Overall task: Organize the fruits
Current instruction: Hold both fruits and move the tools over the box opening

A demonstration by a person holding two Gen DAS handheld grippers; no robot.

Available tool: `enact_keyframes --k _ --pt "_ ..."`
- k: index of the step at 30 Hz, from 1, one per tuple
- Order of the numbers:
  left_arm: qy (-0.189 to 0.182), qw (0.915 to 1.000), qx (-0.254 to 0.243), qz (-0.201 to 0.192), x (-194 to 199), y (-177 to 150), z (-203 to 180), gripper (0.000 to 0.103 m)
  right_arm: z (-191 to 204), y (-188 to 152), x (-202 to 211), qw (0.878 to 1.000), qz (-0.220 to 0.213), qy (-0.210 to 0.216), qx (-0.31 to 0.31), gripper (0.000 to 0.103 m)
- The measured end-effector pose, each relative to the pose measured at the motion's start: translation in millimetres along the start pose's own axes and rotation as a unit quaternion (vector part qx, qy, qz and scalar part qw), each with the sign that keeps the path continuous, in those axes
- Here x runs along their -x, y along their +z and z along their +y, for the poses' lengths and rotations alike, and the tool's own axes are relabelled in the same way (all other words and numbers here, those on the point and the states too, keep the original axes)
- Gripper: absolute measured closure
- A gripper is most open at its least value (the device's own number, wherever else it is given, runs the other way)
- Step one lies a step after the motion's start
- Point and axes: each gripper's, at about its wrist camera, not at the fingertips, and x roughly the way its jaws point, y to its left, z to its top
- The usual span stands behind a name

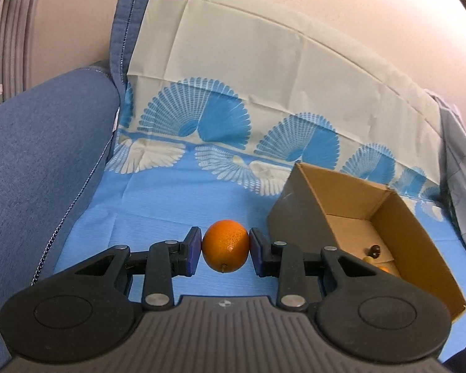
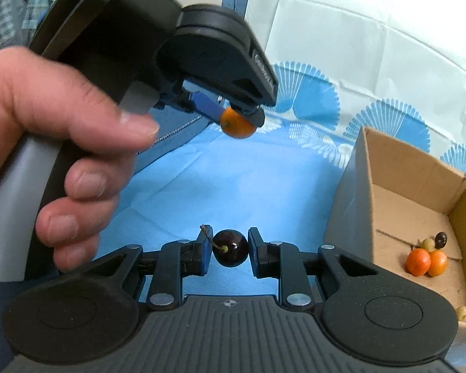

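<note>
Carrying both fruits clear of the blue cloth [image 1: 158, 205], we keep the left gripper [image 1: 225, 247] jaws clamped on the orange [image 1: 226, 245] and the right gripper [image 2: 230, 248] jaws on the dark cherry [image 2: 230, 248], then release low inside the cardboard box [image 2: 413, 168], beside the fruits already there [image 2: 425, 261]

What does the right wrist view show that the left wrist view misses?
Only the right wrist view: the right gripper shut on a dark cherry, the person's hand on the left gripper's handle, two oranges inside the box. Only the left wrist view: the blue sofa arm. Both: the left gripper clamping an orange, the cardboard box, the blue cloth.
</note>
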Motion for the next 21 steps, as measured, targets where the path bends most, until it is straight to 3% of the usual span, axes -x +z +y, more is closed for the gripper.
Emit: enact_keyframes --k 21 --pt "-0.025 0.9996 -0.003 -0.012 17 -10 -15 0.066 -55 -5 58 0.996 -0.085 -0.012 -0.017 0.078"
